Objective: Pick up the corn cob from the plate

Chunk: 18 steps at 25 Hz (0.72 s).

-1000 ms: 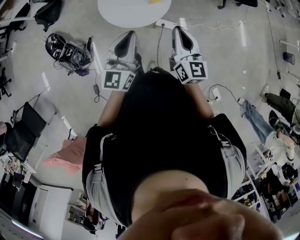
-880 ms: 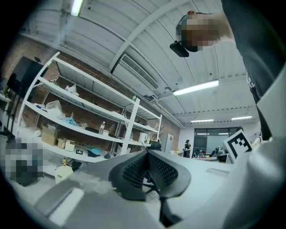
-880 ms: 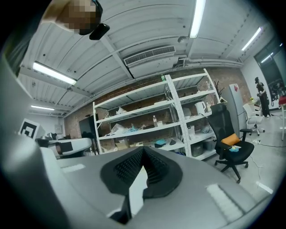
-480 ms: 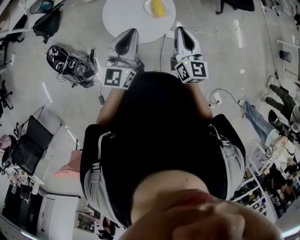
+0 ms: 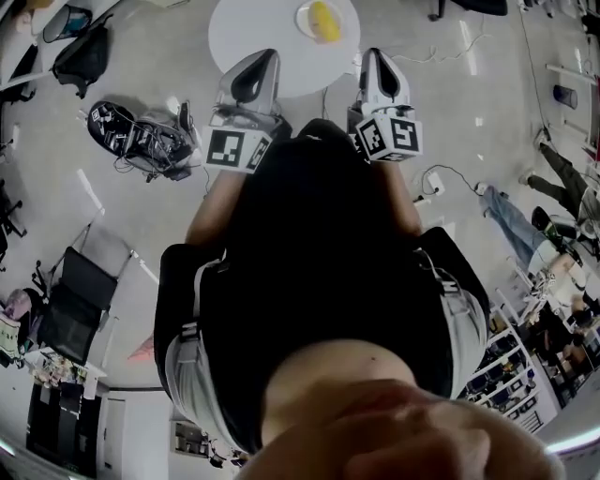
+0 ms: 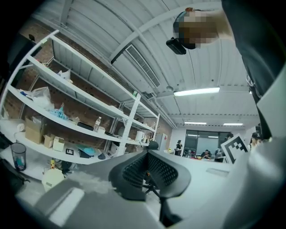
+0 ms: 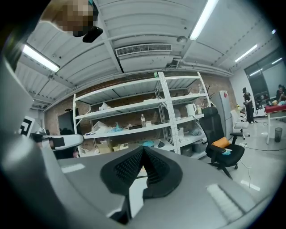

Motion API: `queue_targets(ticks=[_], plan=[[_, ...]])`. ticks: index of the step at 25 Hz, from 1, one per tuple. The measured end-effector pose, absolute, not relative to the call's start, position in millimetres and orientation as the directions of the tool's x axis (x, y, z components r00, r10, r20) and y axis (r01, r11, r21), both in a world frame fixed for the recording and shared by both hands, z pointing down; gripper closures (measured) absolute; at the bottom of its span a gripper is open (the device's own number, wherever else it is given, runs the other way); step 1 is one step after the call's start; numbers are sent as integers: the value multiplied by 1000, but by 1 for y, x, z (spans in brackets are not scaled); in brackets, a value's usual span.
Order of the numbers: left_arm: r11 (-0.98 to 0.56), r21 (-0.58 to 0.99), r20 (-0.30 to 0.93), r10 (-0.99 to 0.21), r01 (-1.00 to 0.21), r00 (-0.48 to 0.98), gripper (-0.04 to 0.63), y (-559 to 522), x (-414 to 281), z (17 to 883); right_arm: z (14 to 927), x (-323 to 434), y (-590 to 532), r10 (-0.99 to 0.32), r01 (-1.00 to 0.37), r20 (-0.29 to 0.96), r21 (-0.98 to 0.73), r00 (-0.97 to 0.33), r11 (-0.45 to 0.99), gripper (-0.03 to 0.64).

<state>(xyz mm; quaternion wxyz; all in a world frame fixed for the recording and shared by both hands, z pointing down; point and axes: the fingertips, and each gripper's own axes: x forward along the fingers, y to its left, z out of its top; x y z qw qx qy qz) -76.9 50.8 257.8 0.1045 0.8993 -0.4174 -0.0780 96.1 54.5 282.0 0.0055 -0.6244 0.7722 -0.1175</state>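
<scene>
workshop or lab, white storage shelving (image 7: pixel 134 105), office chair (image 7: pixel 222 143), ceiling strip lights (image 6: pixel 196 91)

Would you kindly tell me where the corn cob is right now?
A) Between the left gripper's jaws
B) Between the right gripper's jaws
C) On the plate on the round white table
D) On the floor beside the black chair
C: in the head view the yellow corn cob lies on the plate on the round white table, beyond the left gripper and right gripper, both shut and empty.
</scene>
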Motion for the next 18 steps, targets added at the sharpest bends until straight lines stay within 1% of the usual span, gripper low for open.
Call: queue_targets(ticks=[6,18], plan=[[-631,292,-33,-757,-718,652,591,37,-78,270,292,91,38,-966,-969,165,-175,-201,172,609],[-625,260,-24,-766,-736,642,591,9,-56,269,310,104,3,-954,-960,183,-196,-238,202,609]])
